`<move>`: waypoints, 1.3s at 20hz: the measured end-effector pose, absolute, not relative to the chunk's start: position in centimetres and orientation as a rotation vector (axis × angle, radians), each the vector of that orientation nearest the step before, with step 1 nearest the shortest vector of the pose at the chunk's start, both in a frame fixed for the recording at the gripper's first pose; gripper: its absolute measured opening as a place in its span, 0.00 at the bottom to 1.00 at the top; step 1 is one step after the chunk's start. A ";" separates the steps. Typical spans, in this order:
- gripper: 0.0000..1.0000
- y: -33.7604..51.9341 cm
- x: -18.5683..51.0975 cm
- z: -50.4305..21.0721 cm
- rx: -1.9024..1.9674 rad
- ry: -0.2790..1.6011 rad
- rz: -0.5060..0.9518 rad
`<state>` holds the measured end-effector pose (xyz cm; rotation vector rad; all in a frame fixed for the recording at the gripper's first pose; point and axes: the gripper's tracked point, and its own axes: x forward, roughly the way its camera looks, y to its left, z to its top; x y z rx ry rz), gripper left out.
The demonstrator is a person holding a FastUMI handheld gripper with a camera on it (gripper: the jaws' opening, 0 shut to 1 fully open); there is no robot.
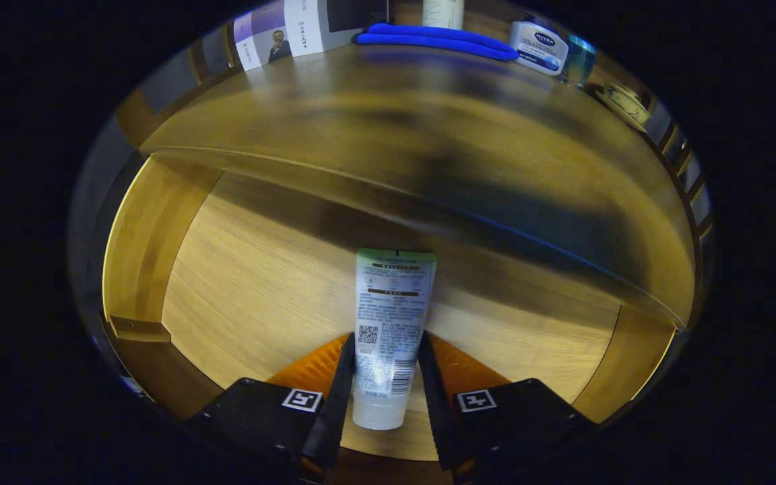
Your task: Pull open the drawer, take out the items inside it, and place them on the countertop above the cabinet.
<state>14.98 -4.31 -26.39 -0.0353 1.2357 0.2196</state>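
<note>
A white squeeze tube (388,330) with printed text stands between my two fingers, cap end toward me and crimped end pointing ahead. My gripper (385,350) is shut on the tube, both fingers pressing its sides. Below the tube lies the open wooden drawer (253,289), with its bare light floor showing. Just beyond the tube's far end runs the front edge of the wooden countertop (388,128), which looks blurred.
At the back of the countertop lie a folded blue cloth (438,39), a white and blue jar (539,47), a teal glass (580,59), a white bottle (443,12) and some booklets (287,34). The drawer's left wall (142,236) rises beside the floor.
</note>
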 end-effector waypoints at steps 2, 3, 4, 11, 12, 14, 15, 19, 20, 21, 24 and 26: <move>0.50 -3.8 14.5 -26.3 -0.006 1.238 0.248; 0.50 -3.5 14.2 -26.2 -0.019 1.230 0.261; 0.50 -3.4 14.1 -25.8 -0.053 1.206 0.271; 0.50 -0.8 12.3 -22.1 -0.084 1.109 0.378; 0.50 -0.4 12.1 -21.5 -0.080 1.098 0.392; 0.50 0.5 11.6 -20.4 -0.064 1.069 0.420; 0.49 0.9 11.2 -19.8 -0.050 1.059 0.436; 0.49 1.8 10.6 -17.1 0.023 1.020 0.467; 0.49 1.7 10.8 -16.2 0.024 1.001 0.468; 0.49 1.6 11.0 -15.5 0.022 0.980 0.470; 0.49 1.3 11.3 -12.7 0.066 0.930 0.474; 0.49 0.9 12.1 -11.5 0.091 0.905 0.472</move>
